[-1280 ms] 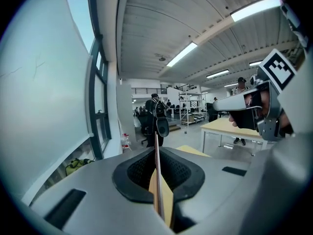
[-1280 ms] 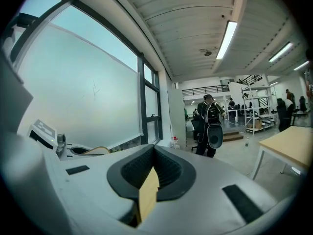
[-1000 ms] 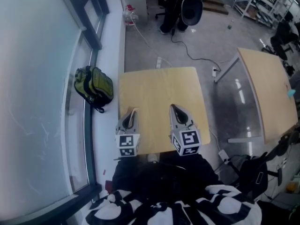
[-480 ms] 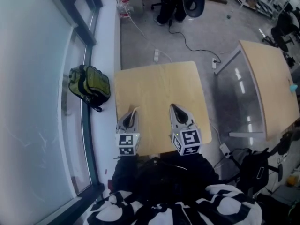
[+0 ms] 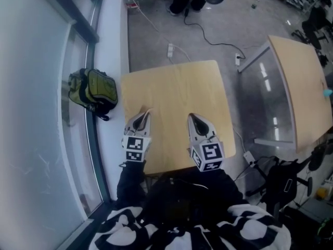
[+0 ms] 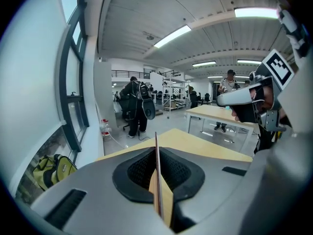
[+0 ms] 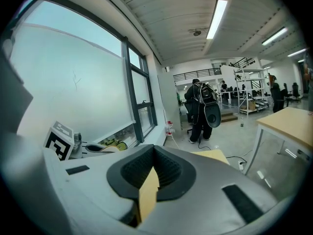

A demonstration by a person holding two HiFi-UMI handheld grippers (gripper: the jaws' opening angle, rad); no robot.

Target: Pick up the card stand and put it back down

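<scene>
Hovering over table (image 5: 177, 87), near edge. L gripper (image 5: 144, 116) jaws pressed together, nothing pinched. R gripper (image 5: 193, 120) likewise, alongside.

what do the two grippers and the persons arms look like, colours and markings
The left hand-held gripper and the right hand-held gripper each have a smooth light grey shell that tapers to a narrow tip, with black textured pads set in a dark recess. At the back of each sits a cube with black-and-white square markers. The sleeves are black; the top is patterned black and white.
</scene>
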